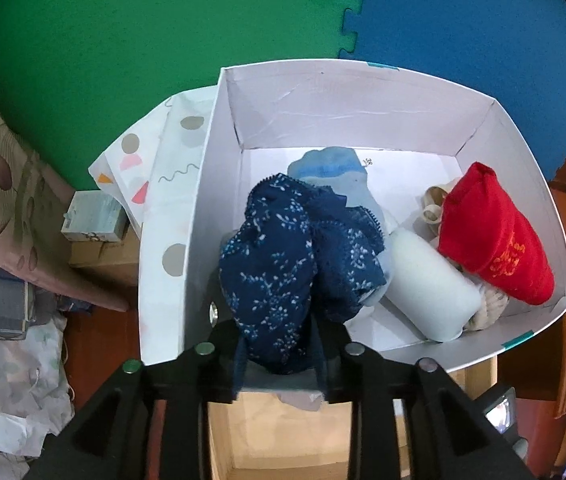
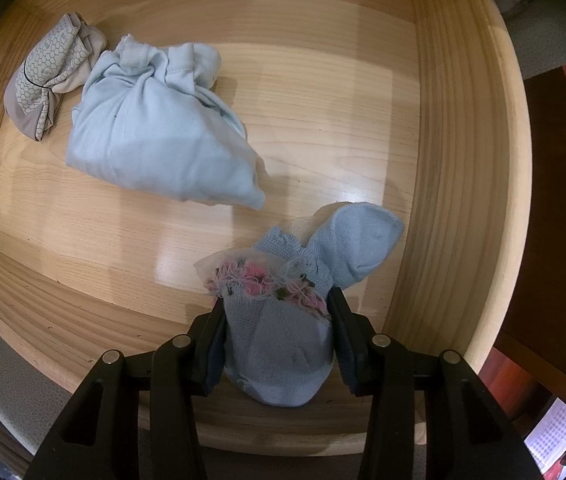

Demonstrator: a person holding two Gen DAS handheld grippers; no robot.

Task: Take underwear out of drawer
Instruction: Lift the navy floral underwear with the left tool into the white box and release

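Your left tongs (image 1: 281,354) stand slightly apart around the navy lace underwear (image 1: 283,264), which hangs over the white box's (image 1: 363,92) near-left corner. Your right tongs (image 2: 277,332) are clamped on a pale blue knit bundle (image 2: 283,336) by the wooden drawer's (image 2: 455,184) near-right wall.

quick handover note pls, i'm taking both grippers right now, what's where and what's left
Left gripper: over the white box, navy lace underwear between its fingers; grip looks loose, so confirm the drop.
Right gripper: in the wooden drawer, shut on the blue knit piece.
Done: red roll, white roll and others are in the box.
Left: lift out the blue knit piece, then the pale blue bundle and the grey patterned piece.
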